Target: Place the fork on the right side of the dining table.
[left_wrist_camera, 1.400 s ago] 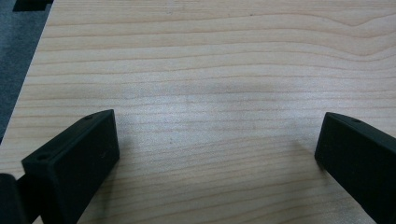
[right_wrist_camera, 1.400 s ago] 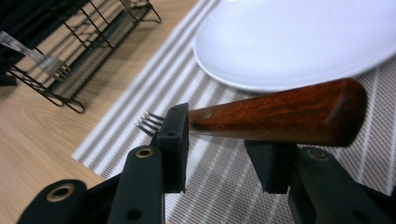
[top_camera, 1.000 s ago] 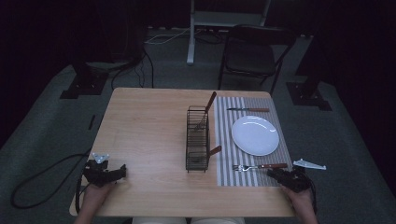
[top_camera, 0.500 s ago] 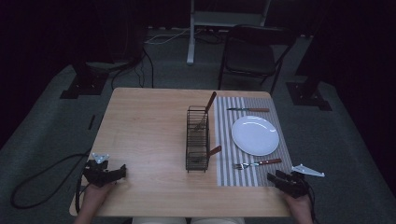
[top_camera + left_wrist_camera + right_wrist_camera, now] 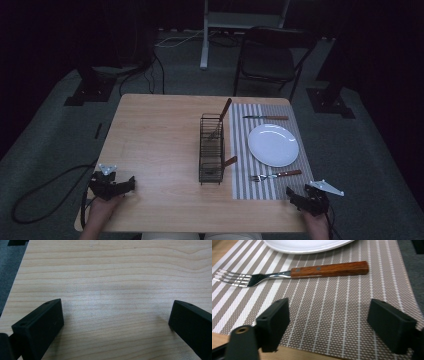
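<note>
Since a second ago the right hand-held gripper (image 5: 303, 199) has drawn back from the wooden-handled steel fork (image 5: 276, 175), toward the near right corner of the light wooden counter (image 5: 155, 135), and now sits just off the near edge of the brown-and-white striped woven placemat (image 5: 250, 187). The fork itself lies where it did, on the near part of the placemat, tines pointing left. The left hand-held gripper (image 5: 120, 186) has hardly shifted and rests at the near left corner of the counter.

The right hand-held gripper has its jaws spread wide with nothing between them; in its own view they hang over bare placemat (image 5: 329, 315), the fork (image 5: 294, 272) lying crosswise just beyond them and apart from both. The rim of the round white plate (image 5: 307, 246) shows past the fork. The left hand-held gripper (image 5: 115, 322) is likewise wide apart and holds nothing, with plain wood grain under it.

Mid-counter stands a black wire cutlery basket (image 5: 211, 149) with wooden-handled utensils in it, one handle (image 5: 226, 108) leaning out at the far end and another (image 5: 230, 161) poking out of the right side. The plate (image 5: 273, 145) lies on the placemat right of the basket, and a wooden-handled knife (image 5: 266, 117) lies beyond it at the far edge.
</note>
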`<state>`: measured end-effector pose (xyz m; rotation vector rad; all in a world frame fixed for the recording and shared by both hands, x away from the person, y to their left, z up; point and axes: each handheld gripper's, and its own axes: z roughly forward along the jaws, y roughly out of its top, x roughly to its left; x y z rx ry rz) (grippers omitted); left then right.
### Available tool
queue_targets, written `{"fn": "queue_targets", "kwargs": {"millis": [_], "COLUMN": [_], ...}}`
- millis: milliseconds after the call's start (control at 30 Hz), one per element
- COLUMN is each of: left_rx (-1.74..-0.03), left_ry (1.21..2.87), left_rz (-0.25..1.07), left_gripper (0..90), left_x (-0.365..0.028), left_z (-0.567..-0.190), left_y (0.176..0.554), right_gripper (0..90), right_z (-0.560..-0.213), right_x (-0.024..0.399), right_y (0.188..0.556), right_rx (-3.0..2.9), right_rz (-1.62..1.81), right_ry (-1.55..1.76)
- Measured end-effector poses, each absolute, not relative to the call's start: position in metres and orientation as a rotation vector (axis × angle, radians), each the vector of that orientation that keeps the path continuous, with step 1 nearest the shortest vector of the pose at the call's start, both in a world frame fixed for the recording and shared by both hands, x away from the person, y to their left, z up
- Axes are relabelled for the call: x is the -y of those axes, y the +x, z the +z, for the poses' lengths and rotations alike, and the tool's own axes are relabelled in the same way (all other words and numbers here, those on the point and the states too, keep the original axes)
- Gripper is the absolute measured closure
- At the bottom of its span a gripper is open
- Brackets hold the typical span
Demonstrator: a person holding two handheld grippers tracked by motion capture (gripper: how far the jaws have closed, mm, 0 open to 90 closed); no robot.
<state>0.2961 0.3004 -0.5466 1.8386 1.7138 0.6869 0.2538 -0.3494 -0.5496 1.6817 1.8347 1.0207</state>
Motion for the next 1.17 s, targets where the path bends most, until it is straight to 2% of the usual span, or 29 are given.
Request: {"fn": "queue_targets", "kwargs": {"millis": [67,233,1167], "left_rx": [-1.714,-1.714,-1.714], "left_ry": [1.839,1.838,1.838], "left_rz": [0.687,0.687,0.687], "left_gripper": [0.1,0.1,0.1], "left_x": [-0.3,-0.3,-0.3], "left_z": [-0.547,-0.547,-0.547], "left_y": [0.296,0.296,0.296], "right_gripper": [13.5,12.4,12.5], "right_z": [-0.55,-0.55,-0.55], "right_x": [0.348,0.338,0.328], "right_y": [0.253,0.247,0.257], "right_rx": [-1.82,-1.778,-1.665], "right_rz": [1.001,0.934,0.799], "right_ry": [1.688,1.718,1.786]}}
